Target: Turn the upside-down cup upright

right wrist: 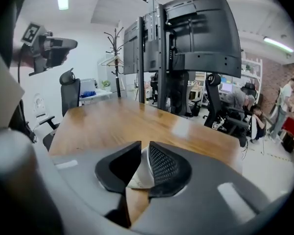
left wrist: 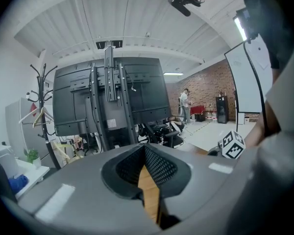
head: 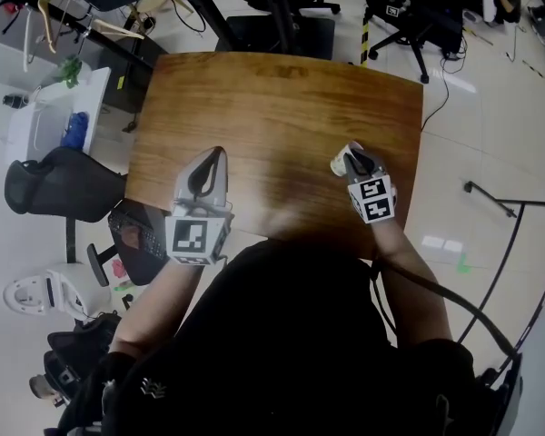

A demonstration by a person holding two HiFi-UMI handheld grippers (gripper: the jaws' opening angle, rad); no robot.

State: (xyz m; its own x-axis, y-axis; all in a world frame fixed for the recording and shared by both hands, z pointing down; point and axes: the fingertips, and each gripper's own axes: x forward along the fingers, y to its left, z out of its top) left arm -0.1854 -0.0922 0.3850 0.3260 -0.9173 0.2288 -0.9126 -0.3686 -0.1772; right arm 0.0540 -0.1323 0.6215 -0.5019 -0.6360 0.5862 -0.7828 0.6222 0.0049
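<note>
The cup point(head: 341, 160) is small, white and thin-walled — paper, by the look of it. It sits pinched between the right tongs point(head: 352, 163), with one side of its wall clamped flat between the two pads. In the right gripper view only a pale sliver of that wall point(right wrist: 139, 175) shows in the narrow gap, bearing faint grey marks. From the head view it sits at the tongs' tip over the right part of the bench point(head: 282, 107), near the edge. Its tilt is unclear — so is which end faces up.
</note>
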